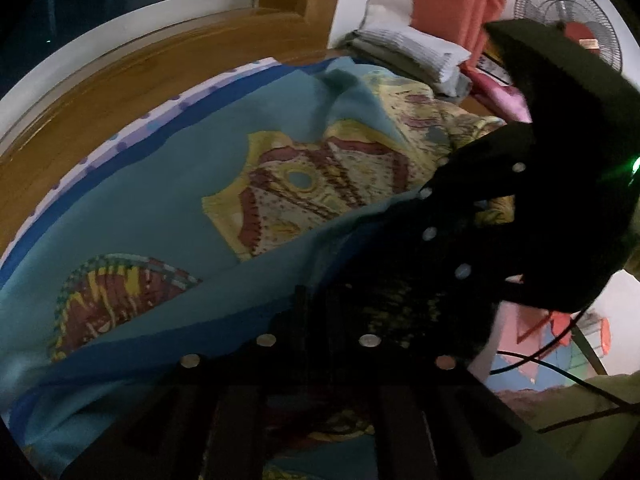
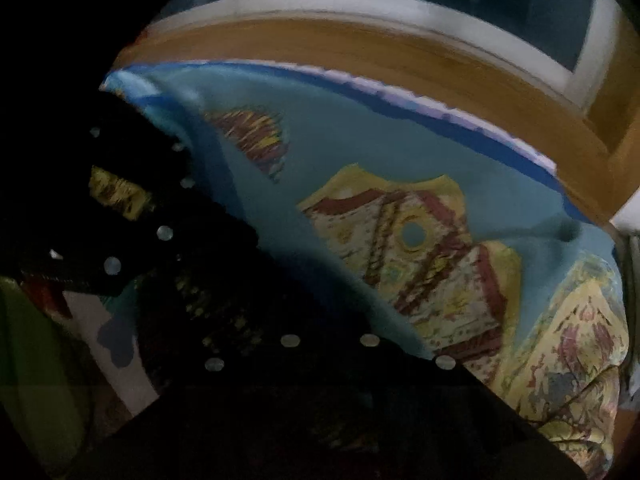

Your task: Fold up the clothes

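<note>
A blue cloth (image 1: 168,208) with yellow and maroon patches lies spread over the bed (image 1: 132,92), up against its wooden frame. Both grippers sit low at the near edge of the cloth, close together. The right gripper (image 2: 328,364) has its jaws clenched; in the dark I cannot tell if fabric is caught. How the left gripper (image 1: 316,364) has its jaws, I cannot tell. Folded clothes (image 1: 404,50) are stacked at the far corner.

smooth turquoise printed cloth (image 1: 168,208) with a faint sheen, glossy varnished wooden bed frame (image 1: 132,76), matt black plastic gripper (image 1: 472,240) with shiny metal screw heads, soft folded clothes (image 1: 412,52), wire-grille fan (image 1: 568,12)
</note>
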`<state>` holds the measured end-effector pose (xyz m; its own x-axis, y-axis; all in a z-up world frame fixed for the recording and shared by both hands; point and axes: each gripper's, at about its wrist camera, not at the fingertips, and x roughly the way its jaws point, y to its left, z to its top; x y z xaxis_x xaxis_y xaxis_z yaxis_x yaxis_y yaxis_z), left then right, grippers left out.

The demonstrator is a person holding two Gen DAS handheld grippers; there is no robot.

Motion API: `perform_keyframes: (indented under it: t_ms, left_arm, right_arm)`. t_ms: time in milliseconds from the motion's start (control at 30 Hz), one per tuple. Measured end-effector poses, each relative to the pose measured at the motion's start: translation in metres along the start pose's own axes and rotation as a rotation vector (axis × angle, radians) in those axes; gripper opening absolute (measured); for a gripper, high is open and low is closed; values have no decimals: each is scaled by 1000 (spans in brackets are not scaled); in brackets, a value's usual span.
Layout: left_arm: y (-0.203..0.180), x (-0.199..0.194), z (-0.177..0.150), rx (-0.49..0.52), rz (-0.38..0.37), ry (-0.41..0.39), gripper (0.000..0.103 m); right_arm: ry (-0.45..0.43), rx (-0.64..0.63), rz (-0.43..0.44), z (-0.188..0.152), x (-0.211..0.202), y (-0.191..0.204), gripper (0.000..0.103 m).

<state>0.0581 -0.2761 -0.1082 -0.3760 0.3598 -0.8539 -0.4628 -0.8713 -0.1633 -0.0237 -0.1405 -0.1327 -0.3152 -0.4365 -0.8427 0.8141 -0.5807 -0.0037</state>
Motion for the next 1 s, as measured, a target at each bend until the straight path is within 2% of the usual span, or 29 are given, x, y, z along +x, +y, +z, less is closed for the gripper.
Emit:
perform_keyframes:
  t_ms: [133,333,500,633,800,933,1000]
  left_arm:
    - [7,-5,0,-16,61,-23,23]
    - [41,-20,-2,-91,163,-63,23]
    - [70,-40,-7,-156,263,-94,23]
    - [101,-59,-22,-230,348,-99,23]
    - [147,-80,-55,-312,472,-56,23]
    - [183,-90,-81,-341,524,5,23]
    - [194,-91,-89,-324,515,29,23]
  right_arm:
    - [-49,12,-28,9,-12,-5,1]
    - [-121,39,-91,27,-28,-19,1]
    - [-153,96,-154,51,-20,-41,1]
    - [-127,188,-178,74,9,-70,1]
    - [-47,298,-180,81,50,-98,1]
    - [-5,301,-206,78,73,-101,1]
    - [-5,288,-224,77,76,-98,1]
